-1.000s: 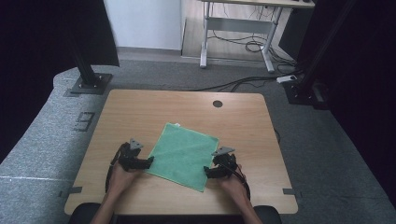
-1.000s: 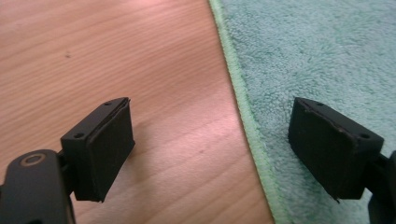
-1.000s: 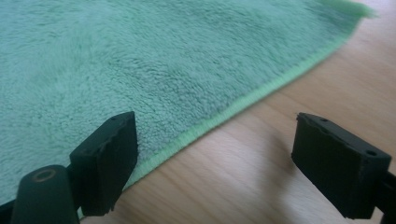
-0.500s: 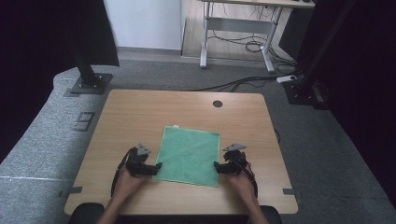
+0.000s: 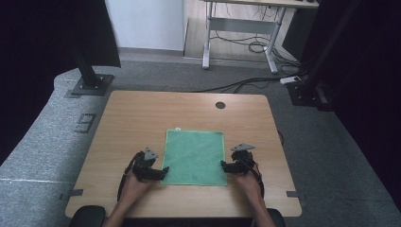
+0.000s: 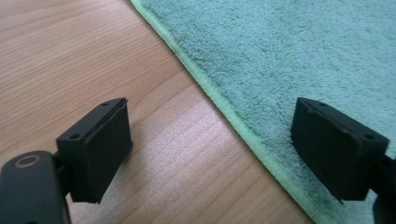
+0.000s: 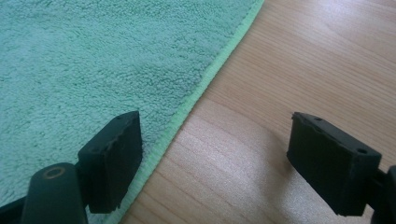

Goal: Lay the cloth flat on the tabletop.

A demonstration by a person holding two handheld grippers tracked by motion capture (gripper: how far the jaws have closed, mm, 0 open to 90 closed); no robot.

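We are holding both pairs of jaws released, the left gripper (image 5: 163, 173) straddling the green towel's (image 5: 196, 157) left hem and the right gripper (image 5: 224, 166) straddling its right hem. The towel is lying flat on the bench (image 5: 137, 118), nothing blocking it.

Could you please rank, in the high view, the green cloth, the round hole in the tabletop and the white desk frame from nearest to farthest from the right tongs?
From the right tongs:
1. Green cloth, right beside them, its right edge between the open jaws.
2. Round hole, near the table's far edge.
3. White desk frame, on the floor beyond the table.
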